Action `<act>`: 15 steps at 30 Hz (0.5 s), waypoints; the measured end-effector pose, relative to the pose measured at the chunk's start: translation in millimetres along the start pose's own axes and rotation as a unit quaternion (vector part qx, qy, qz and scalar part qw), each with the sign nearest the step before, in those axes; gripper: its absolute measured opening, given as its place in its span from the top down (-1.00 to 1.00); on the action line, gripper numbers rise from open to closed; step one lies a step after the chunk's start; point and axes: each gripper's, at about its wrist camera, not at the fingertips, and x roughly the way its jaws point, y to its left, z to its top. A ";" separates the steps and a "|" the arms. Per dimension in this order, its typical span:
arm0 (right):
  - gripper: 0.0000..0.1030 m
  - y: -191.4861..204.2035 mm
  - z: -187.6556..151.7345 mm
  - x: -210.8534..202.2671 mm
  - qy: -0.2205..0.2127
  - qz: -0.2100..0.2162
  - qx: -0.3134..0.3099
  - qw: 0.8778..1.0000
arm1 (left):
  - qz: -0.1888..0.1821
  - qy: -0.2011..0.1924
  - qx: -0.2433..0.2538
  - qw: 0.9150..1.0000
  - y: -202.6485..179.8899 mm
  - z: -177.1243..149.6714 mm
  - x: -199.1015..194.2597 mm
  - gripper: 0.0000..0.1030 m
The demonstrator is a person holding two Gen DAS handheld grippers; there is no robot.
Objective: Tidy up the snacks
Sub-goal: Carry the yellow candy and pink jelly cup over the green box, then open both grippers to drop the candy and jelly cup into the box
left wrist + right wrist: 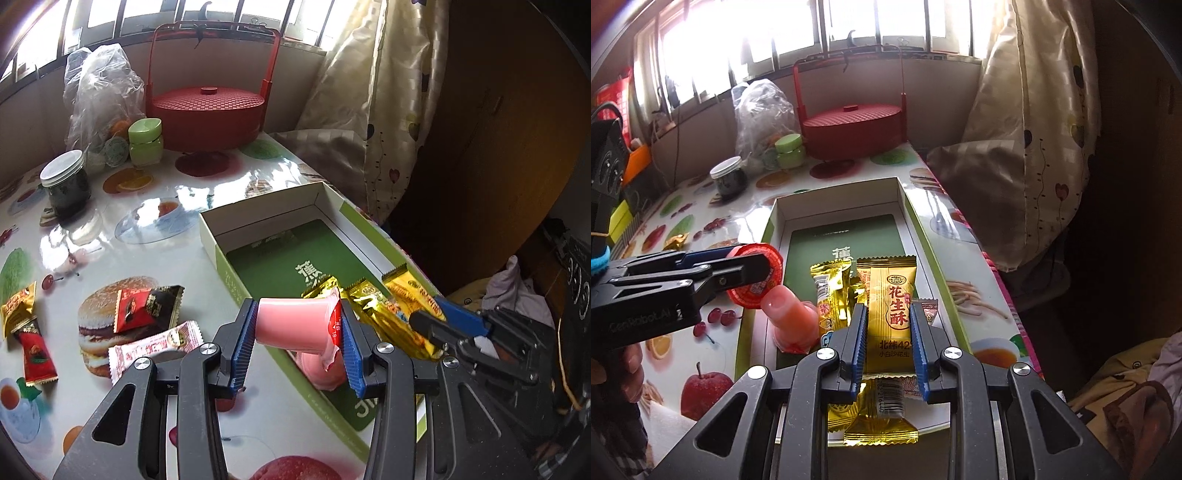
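Here, my left gripper (299,328) clamps a pink jelly cup (295,325) above the green box's (221,258) near end, my right gripper (888,339) pinches a gold peanut-candy packet (892,310) beside it, loose wrappers (147,310) crowding the tablecloth leftward.

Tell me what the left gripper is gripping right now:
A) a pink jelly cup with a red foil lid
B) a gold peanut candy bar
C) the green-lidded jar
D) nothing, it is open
A: the left gripper is shut on the pink jelly cup, held sideways over the near end of the green box, while the gold peanut candy bar sits between the right gripper's fingers.
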 end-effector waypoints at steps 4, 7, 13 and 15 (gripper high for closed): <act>0.58 2.9 -0.8 3.8 0.004 0.001 -0.005 1.000 | 0.005 -0.001 0.007 1.000 -4.2 3.6 4.2 0.15; 0.58 4.8 0.0 6.7 0.004 0.007 -0.005 1.000 | 0.000 0.000 -0.001 1.000 -2.0 6.3 7.8 0.15; 0.58 1.6 1.1 10.0 0.004 0.011 0.002 1.000 | 0.008 0.010 0.000 1.000 -3.6 9.7 18.4 0.15; 0.58 0.8 0.9 10.8 0.004 0.014 0.004 1.000 | 0.005 0.012 -0.001 1.000 -3.0 9.9 20.9 0.15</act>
